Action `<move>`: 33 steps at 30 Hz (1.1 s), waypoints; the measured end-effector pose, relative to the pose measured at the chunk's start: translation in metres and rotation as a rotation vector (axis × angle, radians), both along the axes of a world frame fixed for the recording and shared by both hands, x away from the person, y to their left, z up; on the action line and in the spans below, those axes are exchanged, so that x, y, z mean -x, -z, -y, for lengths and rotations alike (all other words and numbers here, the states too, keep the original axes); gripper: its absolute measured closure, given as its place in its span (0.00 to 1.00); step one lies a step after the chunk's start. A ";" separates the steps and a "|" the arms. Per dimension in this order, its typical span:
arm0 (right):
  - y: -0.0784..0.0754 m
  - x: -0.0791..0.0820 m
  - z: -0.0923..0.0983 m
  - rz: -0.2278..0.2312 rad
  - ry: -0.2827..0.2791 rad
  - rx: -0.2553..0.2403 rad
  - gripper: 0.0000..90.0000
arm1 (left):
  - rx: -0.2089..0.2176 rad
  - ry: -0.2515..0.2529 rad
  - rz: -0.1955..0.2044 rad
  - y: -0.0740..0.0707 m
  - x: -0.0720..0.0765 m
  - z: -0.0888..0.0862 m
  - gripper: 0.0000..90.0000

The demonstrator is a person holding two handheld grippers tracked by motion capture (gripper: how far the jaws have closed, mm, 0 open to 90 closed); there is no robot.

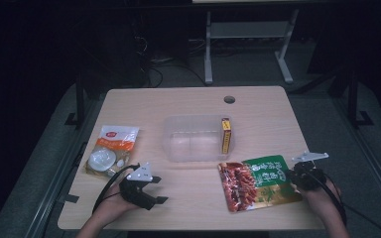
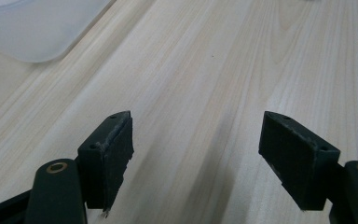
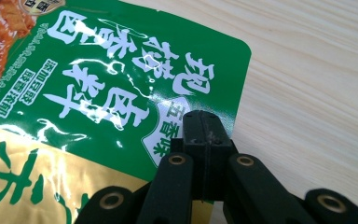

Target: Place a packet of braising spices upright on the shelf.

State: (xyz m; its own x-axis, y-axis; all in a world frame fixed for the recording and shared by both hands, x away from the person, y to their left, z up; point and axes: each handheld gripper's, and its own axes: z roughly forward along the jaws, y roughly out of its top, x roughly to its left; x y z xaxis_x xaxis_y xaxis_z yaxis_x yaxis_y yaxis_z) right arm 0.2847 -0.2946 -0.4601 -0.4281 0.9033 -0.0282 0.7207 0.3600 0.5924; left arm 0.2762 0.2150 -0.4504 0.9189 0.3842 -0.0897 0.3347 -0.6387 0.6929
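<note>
R gripper [image 1: 291,174] sits at the right edge of the green-and-gold snack pouch [image 1: 258,182], jaws pinched together on the pouch's edge; in the right gripper view the closed black jaws [image 3: 204,135] come down on the green border, just inside the rounded corner, w/ the pouch [image 3: 98,107] spreading up and to the left from the tips and bare wood to the right. Pouch lies flat on the wooden table [image 1: 258,106], red food photo on the end farthest from the R gripper.

L gripper [image 1: 151,188] is held low over the table near the person's front edge, jaws wide apart, nothing btwn them; in the left gripper view the gap [image 2: 196,144] shows just wood grain. Well apart from the pouch.

Clear plastic container [image 1: 196,138] stands ahead of both grippers, roughly btwn them, nearer the pouch's top edge; a corner of it [image 2: 32,28] shows ahead-left of the L jaws. A yellow box [image 1: 225,135] stands on edge inside the container, against its wall on the R gripper's side. White-and-orange bag [image 1: 111,148] lies just ahead-left of the L gripper, close but not touching as far as I can tell.
</note>
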 end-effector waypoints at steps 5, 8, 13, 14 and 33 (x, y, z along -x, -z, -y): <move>0.000 0.001 -0.010 -0.004 -0.033 -0.014 1.00 | -0.002 0.008 0.002 0.000 -0.001 -0.001 0.28; 0.000 0.003 -0.018 -0.005 -0.066 -0.022 1.00 | 0.001 0.001 0.000 0.000 -0.001 -0.002 0.28; 0.000 0.004 -0.032 -0.015 -0.109 -0.031 1.00 | 0.007 -0.009 -0.005 0.000 -0.003 -0.004 0.28; -0.001 0.004 -0.035 -0.018 -0.117 -0.030 1.00 | 0.009 -0.011 -0.006 0.000 -0.003 -0.004 0.28; -0.003 0.010 -0.095 -0.028 -0.266 0.000 1.00 | 0.014 -0.016 0.012 -0.002 -0.003 -0.005 0.28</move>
State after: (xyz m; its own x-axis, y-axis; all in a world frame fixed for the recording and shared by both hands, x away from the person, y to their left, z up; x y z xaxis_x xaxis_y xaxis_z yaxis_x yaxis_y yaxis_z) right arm 0.2746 -0.1992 -0.4570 -0.6513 0.7587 -0.0130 0.6167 0.5392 0.5735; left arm 0.2794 0.2199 -0.4482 0.9137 0.3977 -0.0838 0.3363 -0.6238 0.7055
